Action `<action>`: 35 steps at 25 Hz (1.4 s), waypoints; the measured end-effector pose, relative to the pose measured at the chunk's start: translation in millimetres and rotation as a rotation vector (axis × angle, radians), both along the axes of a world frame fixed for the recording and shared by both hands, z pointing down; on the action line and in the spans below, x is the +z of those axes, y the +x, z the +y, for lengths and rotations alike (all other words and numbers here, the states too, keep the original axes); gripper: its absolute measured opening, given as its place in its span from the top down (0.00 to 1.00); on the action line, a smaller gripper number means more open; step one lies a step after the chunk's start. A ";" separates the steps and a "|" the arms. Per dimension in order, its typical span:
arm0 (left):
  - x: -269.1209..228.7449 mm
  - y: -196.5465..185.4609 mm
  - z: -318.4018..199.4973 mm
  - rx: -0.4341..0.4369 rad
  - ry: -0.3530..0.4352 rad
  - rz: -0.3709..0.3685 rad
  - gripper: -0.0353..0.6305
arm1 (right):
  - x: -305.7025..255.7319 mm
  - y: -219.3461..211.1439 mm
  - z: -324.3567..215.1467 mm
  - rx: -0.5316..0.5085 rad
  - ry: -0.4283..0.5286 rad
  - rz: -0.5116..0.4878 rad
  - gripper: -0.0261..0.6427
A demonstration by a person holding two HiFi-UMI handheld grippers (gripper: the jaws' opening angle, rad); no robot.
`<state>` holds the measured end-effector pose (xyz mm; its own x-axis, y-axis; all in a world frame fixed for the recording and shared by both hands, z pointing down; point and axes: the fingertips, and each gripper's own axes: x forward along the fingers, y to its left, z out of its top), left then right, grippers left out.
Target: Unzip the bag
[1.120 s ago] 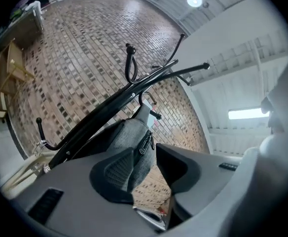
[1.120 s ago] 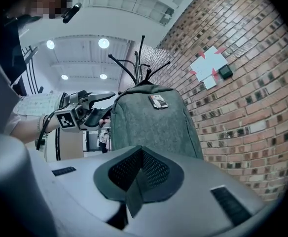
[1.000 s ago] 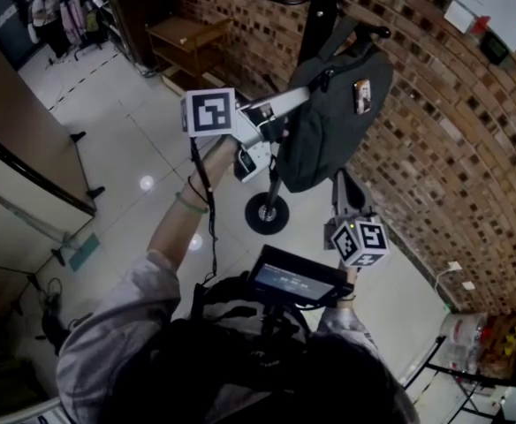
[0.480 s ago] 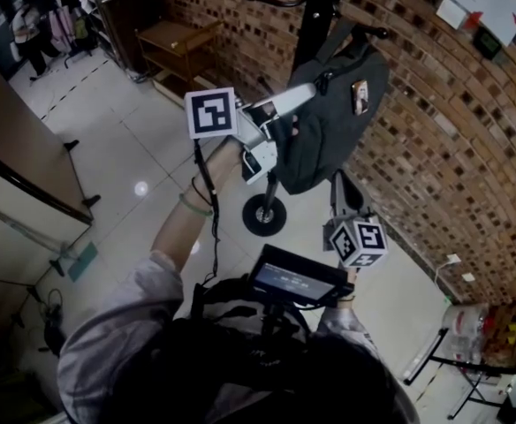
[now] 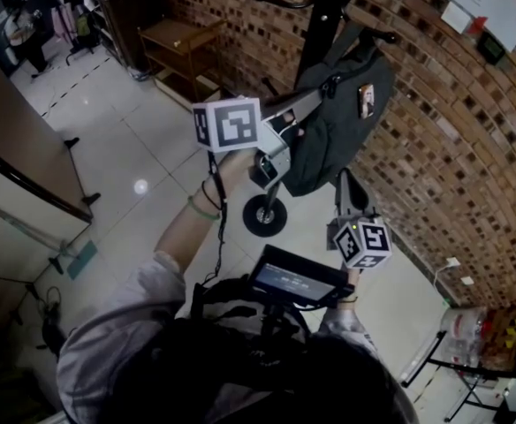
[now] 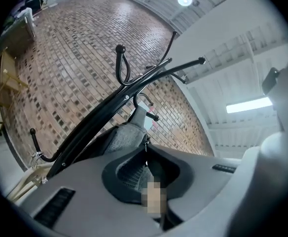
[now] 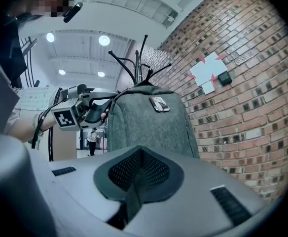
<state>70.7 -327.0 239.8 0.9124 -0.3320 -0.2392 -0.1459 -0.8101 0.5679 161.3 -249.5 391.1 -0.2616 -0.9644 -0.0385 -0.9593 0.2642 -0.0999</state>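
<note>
Closest to the head camera, a small dark screen unit (image 5: 293, 281) sits just below my right gripper (image 5: 345, 217), its marker cube (image 5: 361, 241) turned upward. That gripper's jaws are pressed together on a dark strap (image 5: 340, 188) that hangs from the bottom of the grey bag (image 5: 333, 135). A little further out, a hand (image 5: 230, 164) with bands at the wrist lifts my left gripper (image 6: 146, 154) to the bag's upper edge. Its jaws have just been closing and now pinch the small zipper pull (image 6: 146, 143) between the pads. The bag hangs from a black coat stand (image 5: 322, 11), with a small badge (image 5: 365, 98) fixed to its front panel. In the right gripper view the bag's grey fabric fills the middle, and the left gripper reaches in from the left. The stand's round base (image 5: 265, 215) rests on the pale tiled floor (image 5: 125, 148) beneath the bag. Behind bag and stand runs a brick wall (image 5: 435, 157), with white paper sheets (image 5: 488, 3) fixed to it with red tape at upper right. Farthest off, at the top left of the head view, a low wooden shelf (image 5: 183, 38) stands against the same wall.
</note>
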 end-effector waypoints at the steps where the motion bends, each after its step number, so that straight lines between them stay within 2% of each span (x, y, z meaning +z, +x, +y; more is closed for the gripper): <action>1: -0.1 -0.6 0.2 -0.004 0.003 -0.001 0.92 | -8.3 -1.3 -0.5 -0.007 0.014 0.009 0.97; 6: -2.1 -5.0 1.1 -0.009 0.001 0.043 0.93 | -62.1 -12.1 -4.8 -0.073 0.117 0.052 0.97; 10: -6.5 -9.5 -0.2 -0.013 -0.010 0.089 0.93 | -102.3 -21.9 -10.1 -0.118 0.178 0.124 0.97; 15: -5.4 -11.8 -2.9 -0.030 -0.020 0.088 0.94 | -146.0 -37.0 -22.5 -0.132 0.242 0.179 0.96; 18: -6.6 -11.1 -3.1 -0.029 -0.011 0.091 0.94 | -157.7 -48.8 -32.7 -0.115 0.232 0.267 0.91; 24: -3.1 -11.0 -4.2 -0.038 -0.029 0.097 0.94 | -164.8 -75.6 -47.1 -0.144 0.192 0.368 0.79; 30: -4.0 -10.6 -1.8 -0.027 -0.008 0.103 0.94 | -164.5 -82.7 -56.7 -0.065 0.199 0.598 0.78; 32: -1.5 -12.4 -2.9 -0.034 -0.026 0.109 0.94 | -163.2 -84.2 -58.9 -0.047 0.201 0.675 0.78; 35: -0.5 -13.1 -3.9 -0.035 -0.041 0.119 0.94 | -163.6 -85.9 -60.8 -0.049 0.194 0.715 0.79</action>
<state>57.6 -331.0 239.3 0.8663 -0.3748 -0.3304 -0.1031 -0.7811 0.6158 75.4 -310.2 227.5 -0.3293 -0.9442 -0.0110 -0.7592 0.2579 0.5975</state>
